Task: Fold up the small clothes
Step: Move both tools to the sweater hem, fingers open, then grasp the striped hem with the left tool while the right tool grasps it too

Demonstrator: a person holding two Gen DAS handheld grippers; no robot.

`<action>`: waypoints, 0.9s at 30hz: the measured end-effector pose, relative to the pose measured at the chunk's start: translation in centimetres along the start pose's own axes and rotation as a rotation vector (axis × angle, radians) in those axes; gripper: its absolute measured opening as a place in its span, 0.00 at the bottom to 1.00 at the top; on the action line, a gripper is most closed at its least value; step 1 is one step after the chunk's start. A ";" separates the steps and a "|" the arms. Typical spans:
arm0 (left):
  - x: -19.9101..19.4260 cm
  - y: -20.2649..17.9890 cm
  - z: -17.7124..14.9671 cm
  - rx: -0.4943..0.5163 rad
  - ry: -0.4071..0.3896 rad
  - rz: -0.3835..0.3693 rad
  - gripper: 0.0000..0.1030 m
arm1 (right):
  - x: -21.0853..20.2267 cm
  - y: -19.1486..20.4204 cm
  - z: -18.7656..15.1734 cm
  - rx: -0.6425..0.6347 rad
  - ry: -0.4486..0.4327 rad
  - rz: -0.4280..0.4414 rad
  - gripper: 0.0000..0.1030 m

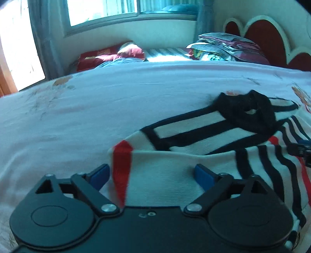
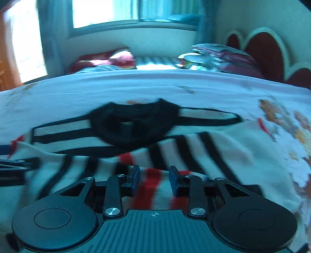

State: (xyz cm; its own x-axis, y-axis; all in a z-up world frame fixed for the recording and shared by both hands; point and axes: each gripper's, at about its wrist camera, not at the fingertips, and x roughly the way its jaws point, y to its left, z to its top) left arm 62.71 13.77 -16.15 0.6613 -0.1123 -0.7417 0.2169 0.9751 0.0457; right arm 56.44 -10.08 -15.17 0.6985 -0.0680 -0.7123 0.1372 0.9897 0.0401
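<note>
A small white sweater (image 1: 175,165) with black and red stripes and a black collar (image 1: 246,111) lies on the bed, its lower part folded up over the body. My left gripper (image 1: 152,174) stands wide open over the sweater's folded left edge; the red-striped cloth lies between its blue pads (image 1: 101,175), which do not press on it. In the right wrist view the same sweater (image 2: 229,148) and black collar (image 2: 134,122) show. My right gripper (image 2: 154,180) is partly open, with red-and-white cloth in the gap between its pads and no pinch showing. The left gripper's fingers (image 2: 17,165) show at that view's left edge.
The pale floral bedsheet (image 1: 97,109) spreads to the left and far side. Dark red pillows (image 1: 108,55) and a stack of folded bedding (image 1: 227,46) lie at the far edge. A red headboard (image 1: 266,35) stands at the right, a window (image 1: 103,11) behind.
</note>
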 end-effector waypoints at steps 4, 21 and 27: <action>-1.7 0.1 0.0 -0.014 -0.044 -0.001 0.74 | -0.7 -2.3 0.4 0.010 -0.008 -0.019 0.31; -5.3 -4.5 -5.3 0.011 -0.043 0.005 0.86 | -3.3 -6.8 -2.9 -0.046 0.019 0.001 0.30; -9.4 -6.8 -5.6 -0.003 -0.120 -0.035 0.72 | -6.7 -6.8 -2.5 -0.066 -0.028 0.080 0.30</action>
State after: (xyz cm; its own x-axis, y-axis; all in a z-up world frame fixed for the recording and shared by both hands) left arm 50.98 9.26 -13.19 0.7347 -0.1679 -0.6573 0.2392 0.9708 0.0193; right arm 49.11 -16.02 -12.42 0.7251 0.0086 -0.6886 0.0344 0.9982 0.0487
